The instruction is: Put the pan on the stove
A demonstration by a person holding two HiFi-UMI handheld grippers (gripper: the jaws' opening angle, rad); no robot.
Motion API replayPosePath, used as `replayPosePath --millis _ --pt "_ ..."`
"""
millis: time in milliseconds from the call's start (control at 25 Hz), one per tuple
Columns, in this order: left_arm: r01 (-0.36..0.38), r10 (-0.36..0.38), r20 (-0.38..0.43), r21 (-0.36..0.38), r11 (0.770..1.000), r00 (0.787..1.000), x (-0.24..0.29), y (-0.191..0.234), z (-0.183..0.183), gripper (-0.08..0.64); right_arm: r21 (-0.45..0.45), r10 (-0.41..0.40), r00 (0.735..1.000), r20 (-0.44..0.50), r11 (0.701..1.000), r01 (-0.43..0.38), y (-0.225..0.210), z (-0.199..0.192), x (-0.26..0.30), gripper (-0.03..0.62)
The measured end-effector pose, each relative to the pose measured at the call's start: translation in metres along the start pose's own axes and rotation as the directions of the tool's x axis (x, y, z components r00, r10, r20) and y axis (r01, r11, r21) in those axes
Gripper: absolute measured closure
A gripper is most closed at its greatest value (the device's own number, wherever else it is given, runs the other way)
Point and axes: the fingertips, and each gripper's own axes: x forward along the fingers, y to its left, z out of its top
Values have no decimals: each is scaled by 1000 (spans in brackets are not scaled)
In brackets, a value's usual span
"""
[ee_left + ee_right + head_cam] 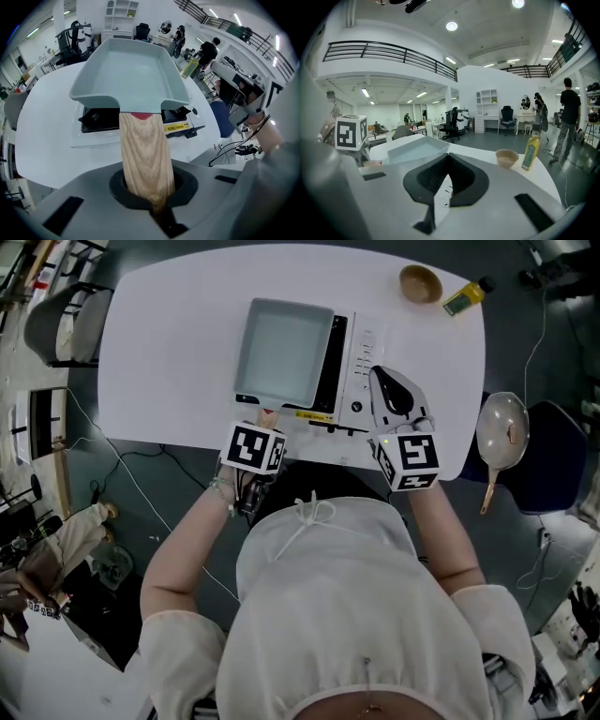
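A square grey pan [281, 348] with a wooden handle [269, 415] lies over the burner of the white portable stove [364, 352] on the white table [169, 343]. My left gripper [265, 427] is shut on the handle's end and points steeply down. In the left gripper view the handle [145, 150] runs from the jaws up to the pan [131, 70], above the stove [93, 136]. My right gripper [394, 395] hovers over the stove's control panel, shut and holding nothing. The right gripper view shows its closed tips [449, 157] and the pan [417, 149] to their left.
A wooden bowl [420, 283] and a yellow oil bottle [467, 296] stand at the table's far right corner. A round pan [502, 432] rests on a blue chair to the right. A grey chair [56, 324] stands at the left. A person [569, 117] stands far behind.
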Motion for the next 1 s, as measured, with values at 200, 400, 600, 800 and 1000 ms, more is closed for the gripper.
replayPosePath --millis 200,400,600,800,1000 --pt "84 -84 -3 -71 994 996 -4 -14 7 532 7 -10 1000 -8 1000 10 3 0 -1 586" --pt "118 -116 29 -65 991 993 -5 -25 14 503 1 -14 1000 -21 1000 14 10 -3 -1 586" --pt "122 -120 64 -24 992 991 -13 -28 16 315 -6 -34 999 -21 999 34 18 -3 -5 586" --pt "136 -134 117 -6 991 984 -33 -20 21 276 -39 -81 997 -1 996 81 29 5 -17 586" --pt "76 -90 221 72 995 971 -59 -8 25 276 -46 -160 986 40 986 162 38 22 -34 586"
